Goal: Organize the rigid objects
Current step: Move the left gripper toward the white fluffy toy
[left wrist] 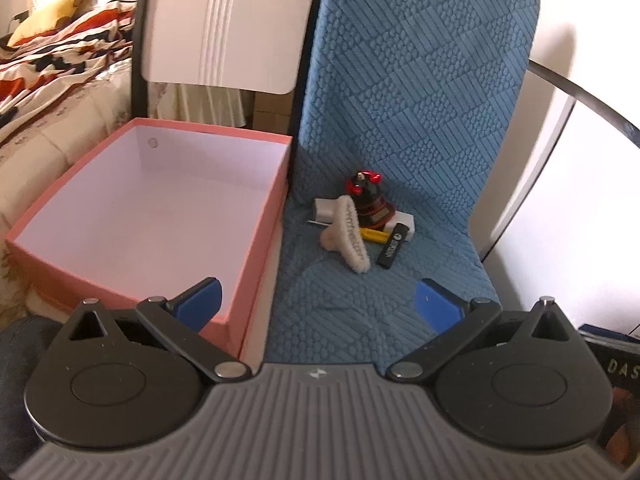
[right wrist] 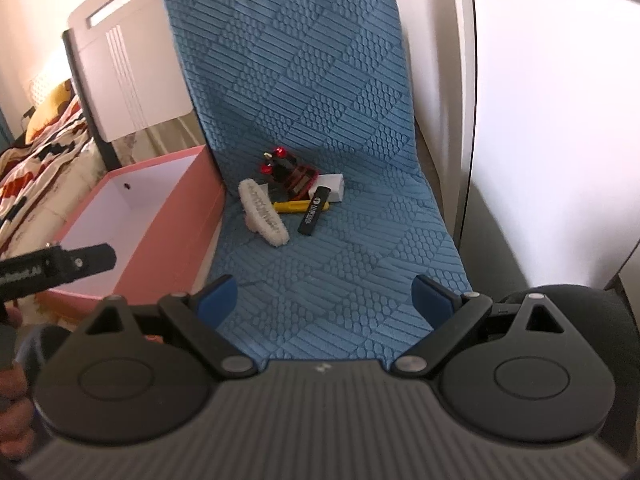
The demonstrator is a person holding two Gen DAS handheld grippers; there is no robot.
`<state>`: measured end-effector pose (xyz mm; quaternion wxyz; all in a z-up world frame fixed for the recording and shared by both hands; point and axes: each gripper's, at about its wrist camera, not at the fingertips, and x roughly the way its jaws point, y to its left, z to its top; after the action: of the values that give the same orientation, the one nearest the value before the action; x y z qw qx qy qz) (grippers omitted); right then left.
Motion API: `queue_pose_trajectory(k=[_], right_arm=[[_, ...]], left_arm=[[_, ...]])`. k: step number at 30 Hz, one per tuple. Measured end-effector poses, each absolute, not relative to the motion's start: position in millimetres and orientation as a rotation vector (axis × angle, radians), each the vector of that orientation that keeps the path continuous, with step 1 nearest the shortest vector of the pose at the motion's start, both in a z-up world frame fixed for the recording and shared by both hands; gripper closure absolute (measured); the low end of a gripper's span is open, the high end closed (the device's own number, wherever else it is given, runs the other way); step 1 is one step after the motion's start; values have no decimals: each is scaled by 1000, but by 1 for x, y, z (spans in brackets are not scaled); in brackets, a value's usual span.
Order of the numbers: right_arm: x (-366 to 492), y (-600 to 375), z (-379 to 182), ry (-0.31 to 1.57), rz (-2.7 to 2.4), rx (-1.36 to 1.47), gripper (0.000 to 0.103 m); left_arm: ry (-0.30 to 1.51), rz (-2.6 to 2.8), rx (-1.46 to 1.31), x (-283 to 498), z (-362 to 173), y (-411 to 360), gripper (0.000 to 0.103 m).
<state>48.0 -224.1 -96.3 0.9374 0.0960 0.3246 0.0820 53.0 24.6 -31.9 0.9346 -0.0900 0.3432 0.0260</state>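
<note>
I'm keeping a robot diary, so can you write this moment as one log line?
left gripper: open, empty | right gripper: open, empty | pink box: nothing inside | brush, black stick, toy: on blue cover

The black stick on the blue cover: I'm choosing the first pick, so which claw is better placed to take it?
Probably the right claw: it is open and the black stick lies almost straight ahead. The left claw, also open, sits by the pink box, with the stick off to its right.
</note>
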Motion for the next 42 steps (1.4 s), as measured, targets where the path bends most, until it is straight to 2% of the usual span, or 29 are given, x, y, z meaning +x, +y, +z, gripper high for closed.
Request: queue_pose_trajectory(k=[11,19,37,42], right_arm=[[96,-237,-92,611,149,238,8],[134,-245,-109,623,133,306,8],[224,-249,-153,727,227,441,9],[250,-249,-166,768,231,453,14]], left_arm=[[720,14,-125,96,-53,3,0],[734,-10,-117,116,-81,-10,0],[745,39,-74,183,-126,-27,0],[754,69,-88,204,-137,-26,0]])
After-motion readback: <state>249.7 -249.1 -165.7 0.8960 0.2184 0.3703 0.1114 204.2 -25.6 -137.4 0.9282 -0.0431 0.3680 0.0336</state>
